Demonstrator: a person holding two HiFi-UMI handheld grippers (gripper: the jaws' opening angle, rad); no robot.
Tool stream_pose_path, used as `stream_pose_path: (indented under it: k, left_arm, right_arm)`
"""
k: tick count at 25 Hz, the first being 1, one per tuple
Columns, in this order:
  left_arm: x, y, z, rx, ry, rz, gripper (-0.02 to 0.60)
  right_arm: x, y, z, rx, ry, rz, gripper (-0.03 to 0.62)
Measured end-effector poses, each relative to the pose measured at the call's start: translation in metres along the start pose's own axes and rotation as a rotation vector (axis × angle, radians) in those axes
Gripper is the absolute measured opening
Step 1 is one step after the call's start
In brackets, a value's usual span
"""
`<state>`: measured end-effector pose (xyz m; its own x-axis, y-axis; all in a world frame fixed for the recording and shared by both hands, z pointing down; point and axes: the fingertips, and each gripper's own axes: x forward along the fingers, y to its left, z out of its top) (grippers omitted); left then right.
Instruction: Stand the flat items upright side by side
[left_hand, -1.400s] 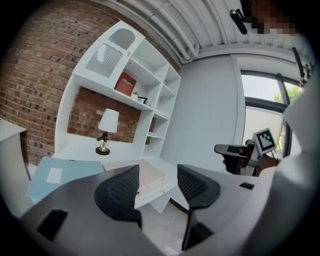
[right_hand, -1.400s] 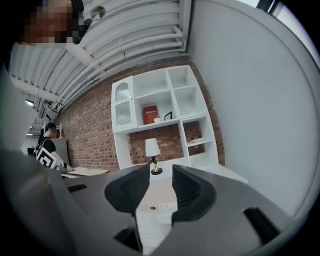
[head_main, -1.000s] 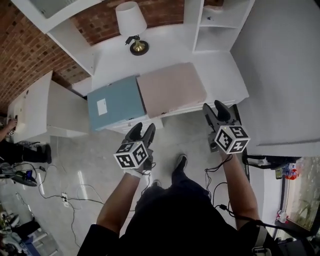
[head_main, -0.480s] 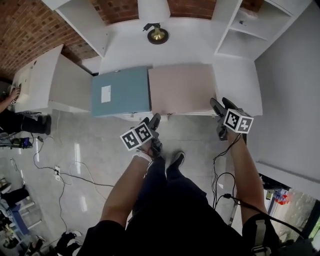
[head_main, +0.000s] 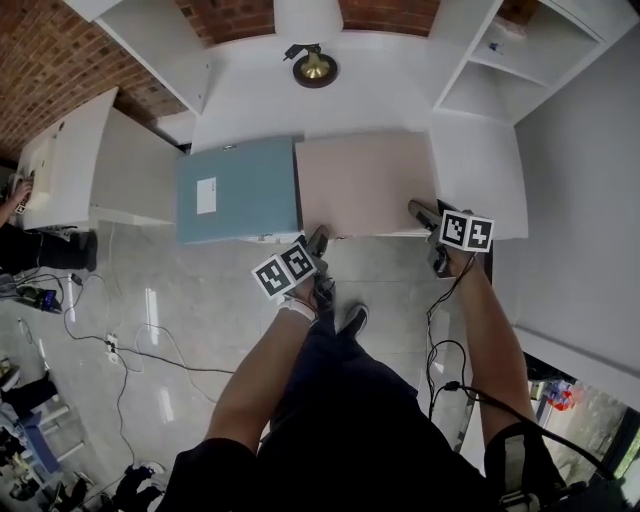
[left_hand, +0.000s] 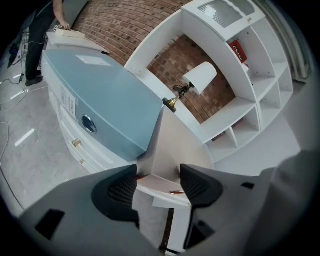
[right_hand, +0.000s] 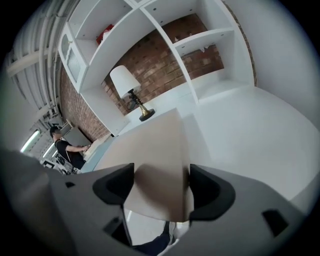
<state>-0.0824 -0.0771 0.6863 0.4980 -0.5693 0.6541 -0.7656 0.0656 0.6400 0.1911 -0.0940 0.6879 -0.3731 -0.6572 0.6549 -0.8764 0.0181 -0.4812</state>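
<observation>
The long white desk (head_main: 400, 95) under the shelves carries both flat items, lying on their faces and edge to edge at its front. The blue-grey cardboard file (head_main: 240, 190), with its white label, is on the left. The pale pinkish-beige folder (head_main: 365, 180) is on the right. Neither is upright yet.

The left gripper (left_hand: 157, 186) brackets the beige folder's near left corner. The right gripper (right_hand: 161, 187) brackets its near right corner. Both sets of jaws have just been opening and stand wide, with nothing pinched.

The beige one looks thin and plain. I'd worry that, held only by its corners, the cover could bow or flap open as it tips up. It could also slide off the front edge, or rub against the blue file and drag it askew.
</observation>
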Motion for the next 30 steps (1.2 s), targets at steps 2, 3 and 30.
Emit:
stream_pose_path:
  k: [2, 3, 30]
  left_arm:
    - [0.000, -0.001, -0.002, 0.010, 0.000, 0.011, 0.258]
    - [0.000, -0.002, -0.004, 0.014, 0.005, 0.011, 0.258]
    - [0.059, -0.098, -0.030, 0.090, 0.218, -0.216, 0.232]
  right_arm:
    - [-0.001, 0.000, 0.000, 0.004, -0.005, -0.004, 0.340]
    - [-0.003, 0.000, 0.001, -0.006, -0.007, -0.012, 0.337]
    - [-0.135, 0.144, 0.158, -0.725, -0.198, -0.291, 0.316]
